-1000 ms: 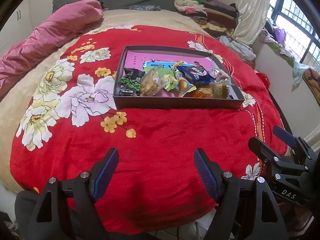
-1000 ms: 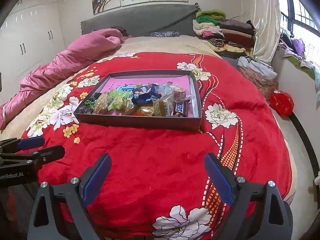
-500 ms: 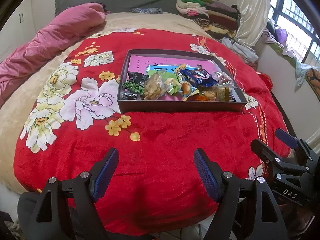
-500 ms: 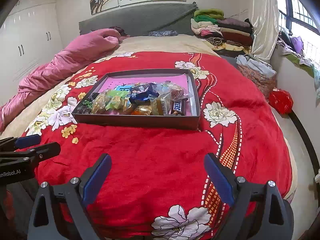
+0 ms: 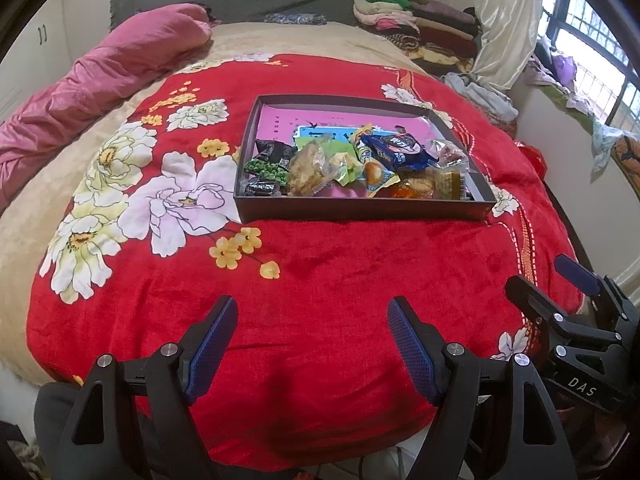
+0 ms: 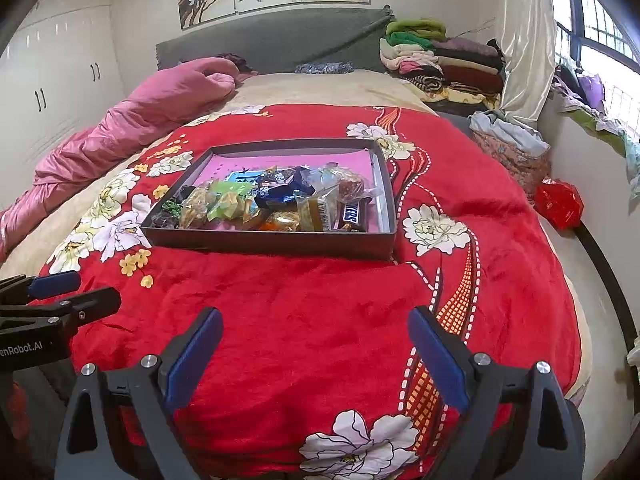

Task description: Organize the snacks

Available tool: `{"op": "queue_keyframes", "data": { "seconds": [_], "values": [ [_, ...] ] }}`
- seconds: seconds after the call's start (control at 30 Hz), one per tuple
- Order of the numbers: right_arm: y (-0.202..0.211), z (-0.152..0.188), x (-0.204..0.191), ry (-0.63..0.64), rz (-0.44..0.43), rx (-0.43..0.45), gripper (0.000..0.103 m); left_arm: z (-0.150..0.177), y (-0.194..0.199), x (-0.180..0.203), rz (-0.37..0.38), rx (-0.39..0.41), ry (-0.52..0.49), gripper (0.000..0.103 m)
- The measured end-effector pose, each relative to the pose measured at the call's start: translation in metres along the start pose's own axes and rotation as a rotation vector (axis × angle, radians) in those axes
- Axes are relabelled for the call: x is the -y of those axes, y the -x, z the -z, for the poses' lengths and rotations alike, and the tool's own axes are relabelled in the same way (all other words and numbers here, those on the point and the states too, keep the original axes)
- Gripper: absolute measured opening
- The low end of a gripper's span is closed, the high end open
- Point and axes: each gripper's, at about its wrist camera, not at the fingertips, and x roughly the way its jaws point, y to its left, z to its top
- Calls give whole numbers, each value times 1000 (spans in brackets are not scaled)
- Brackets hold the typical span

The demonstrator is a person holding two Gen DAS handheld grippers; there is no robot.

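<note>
Resting on the red floral blanket (image 5: 320, 280), the dark shallow box (image 5: 360, 210) sits in the upper centre of your left wrist view and left of centre in your right wrist view. Its pink floor (image 6: 320, 160) is bare along the far side; the snacks (image 5: 352, 164) are heaped against the near wall. Among them you can pick out a dark blue packet (image 5: 394, 150) on top, a green pea packet (image 5: 264, 169) at the heap's left end, a clear bag of brownish pieces (image 5: 306, 166) beside it, and a Snickers bar (image 6: 352, 214) at the heap's right end in the right wrist view.

Your left gripper (image 5: 312, 340) fills the bottom of its own frame, jaws spread apart with only blanket between the blue pads (image 5: 212, 344); nothing is held. Your right gripper (image 6: 316, 356) stands likewise at the bottom of its frame, jaws spread wider, nothing between them. Each gripper also appears at the lower edge of the other's view. Both are well apart from the box.

Background, upper frame: a pink quilt (image 6: 132, 120) at left, folded clothes (image 6: 432, 60) at right, a window (image 6: 592, 20) at the far right.
</note>
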Motion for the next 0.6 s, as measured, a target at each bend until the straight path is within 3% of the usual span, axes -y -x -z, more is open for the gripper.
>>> {"op": "queue_keyframes", "data": {
  "seconds": [0.6],
  "values": [
    [-2,1,0,5,5,-7,94,0,1,-1,-5,-2,7,78]
  ]
}}
